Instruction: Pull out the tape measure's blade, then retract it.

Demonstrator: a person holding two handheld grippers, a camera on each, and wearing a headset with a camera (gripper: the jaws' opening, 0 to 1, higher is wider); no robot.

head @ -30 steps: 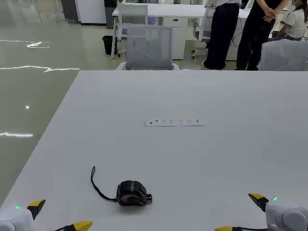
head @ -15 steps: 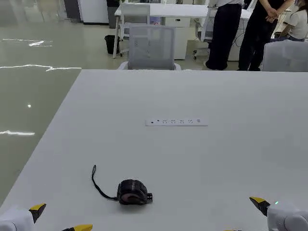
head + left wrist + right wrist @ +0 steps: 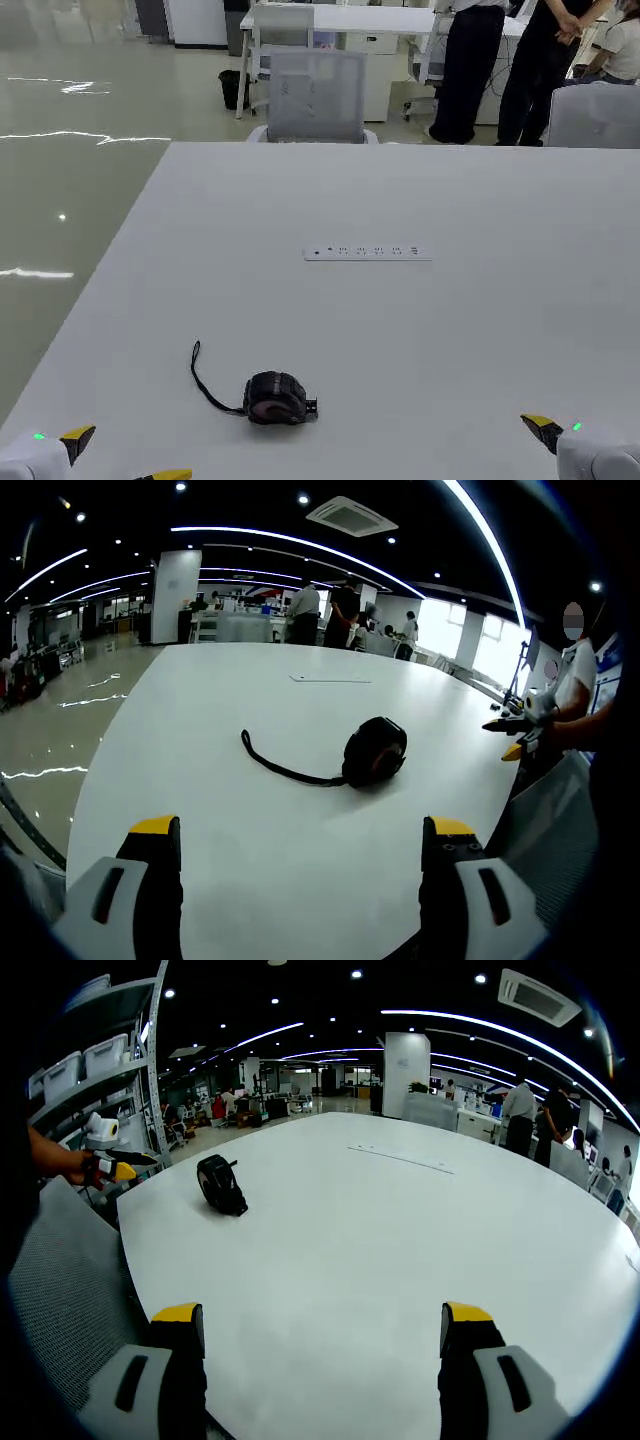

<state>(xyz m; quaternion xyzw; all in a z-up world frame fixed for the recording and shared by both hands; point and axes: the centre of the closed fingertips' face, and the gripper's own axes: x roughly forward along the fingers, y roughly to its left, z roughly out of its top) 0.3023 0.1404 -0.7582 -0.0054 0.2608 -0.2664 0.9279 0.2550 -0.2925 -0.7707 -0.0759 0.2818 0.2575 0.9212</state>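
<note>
A black tape measure (image 3: 277, 398) lies on the white table (image 3: 400, 330) near the front edge, its black wrist strap (image 3: 205, 378) trailing left. The blade is inside the case. My left gripper (image 3: 124, 456) is open at the bottom left, short of the tape and apart from it. In the left gripper view the tape measure (image 3: 375, 752) lies ahead between the jaws of the left gripper (image 3: 302, 830). My right gripper (image 3: 322, 1315) is open and empty, with the tape measure (image 3: 220, 1185) far off to its left. One of its yellow fingertips (image 3: 540, 427) shows at the bottom right.
A flush white power strip (image 3: 367, 252) sits at the table's middle. Grey mesh chairs (image 3: 315, 95) stand at the far edge, with people (image 3: 470, 60) standing behind them. The table's left edge (image 3: 100, 280) drops to a glossy floor.
Both grippers have sunk slightly toward the bottom of the head view, so less of them shows. The tape measure has not moved.
</note>
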